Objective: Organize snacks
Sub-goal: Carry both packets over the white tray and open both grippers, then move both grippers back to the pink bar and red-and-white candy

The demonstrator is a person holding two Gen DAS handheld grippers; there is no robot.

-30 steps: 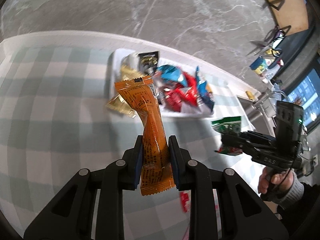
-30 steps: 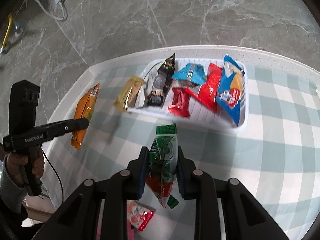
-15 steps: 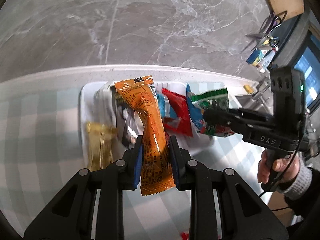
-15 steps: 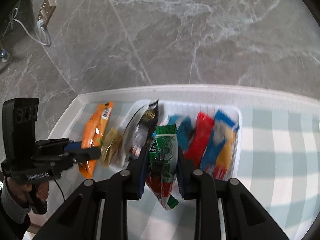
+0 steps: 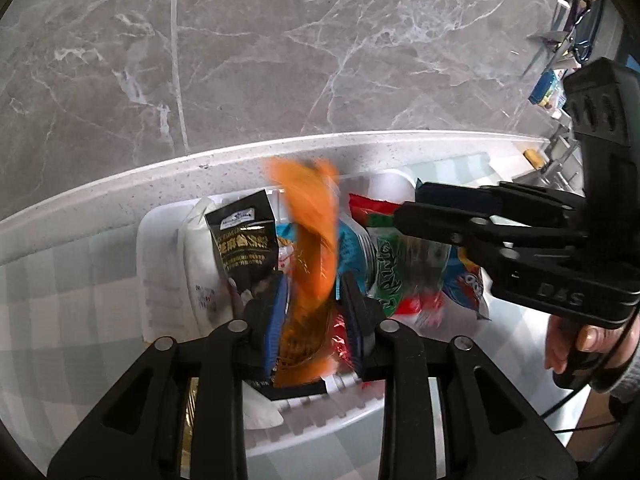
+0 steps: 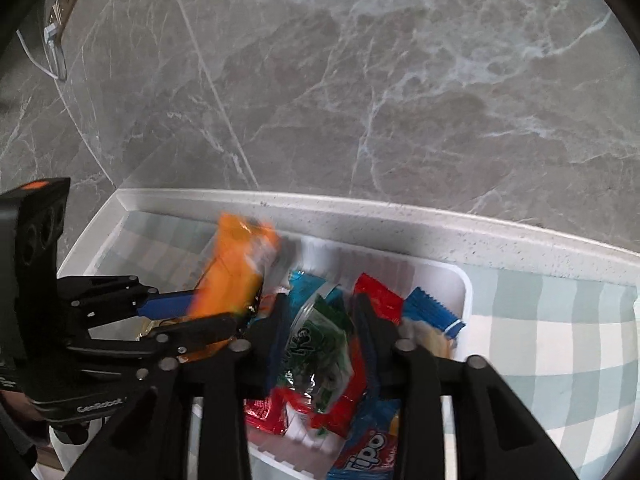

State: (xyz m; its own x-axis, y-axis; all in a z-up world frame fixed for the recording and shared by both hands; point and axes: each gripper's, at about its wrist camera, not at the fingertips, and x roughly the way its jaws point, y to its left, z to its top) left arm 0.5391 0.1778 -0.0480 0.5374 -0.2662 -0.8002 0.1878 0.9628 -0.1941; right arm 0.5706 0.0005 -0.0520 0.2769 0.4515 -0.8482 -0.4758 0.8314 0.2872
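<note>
Entry, snacks: you have carried both tools from the table to over the white tray (image 5: pixel 160 240), jaws now opening; left tool (image 5: pixel 314 316) frees the orange packet (image 5: pixel 316 240) at 12 o'clock, right tool (image 6: pixel 320 340) frees the green packet (image 6: pixel 316 344), both landing in the tray.

White speckled table (image 5: pixel 120 184), checked cloth (image 6: pixel 560 320), white snack tray (image 5: pixel 160 240) on cloth

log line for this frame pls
phase: release over tray | left gripper: opening, orange pack between jaws | right gripper: opening, green pack between jaws
</note>
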